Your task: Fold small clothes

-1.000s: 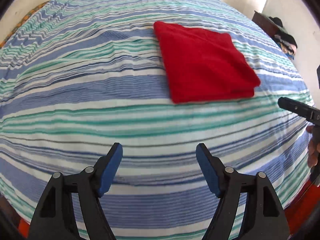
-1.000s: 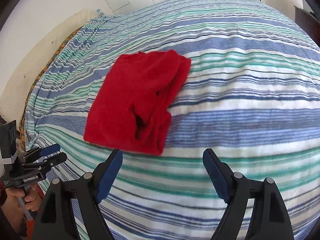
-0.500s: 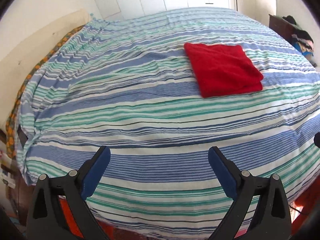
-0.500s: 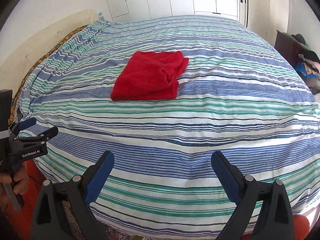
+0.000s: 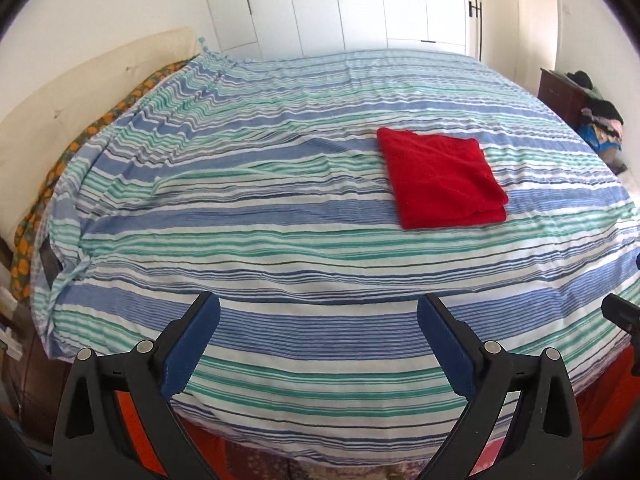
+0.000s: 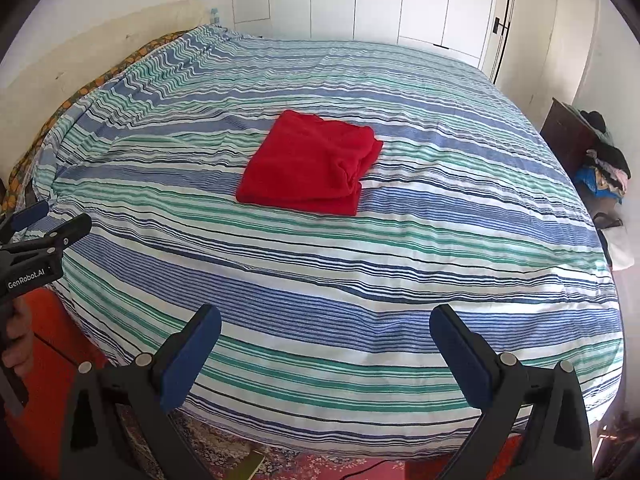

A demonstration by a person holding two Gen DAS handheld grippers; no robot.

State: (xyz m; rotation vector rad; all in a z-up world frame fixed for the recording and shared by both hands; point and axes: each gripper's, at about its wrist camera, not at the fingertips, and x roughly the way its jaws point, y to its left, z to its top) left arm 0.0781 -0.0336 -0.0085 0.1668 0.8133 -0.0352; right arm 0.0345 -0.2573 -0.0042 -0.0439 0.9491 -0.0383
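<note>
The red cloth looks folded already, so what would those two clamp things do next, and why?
Probably nothing more than staying clear. The red cloth lies folded in a neat rectangle on the striped bed, and both the left gripper and right gripper are open, empty and apart from it.

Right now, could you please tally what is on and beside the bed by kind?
Folded red cloth: 1
Striped bedspread: 1
Grippers, jaws open: 2, left gripper, right gripper
Pile of clothes on the dark cabinet: 1
Cabinet: 1
Total: 6
</note>
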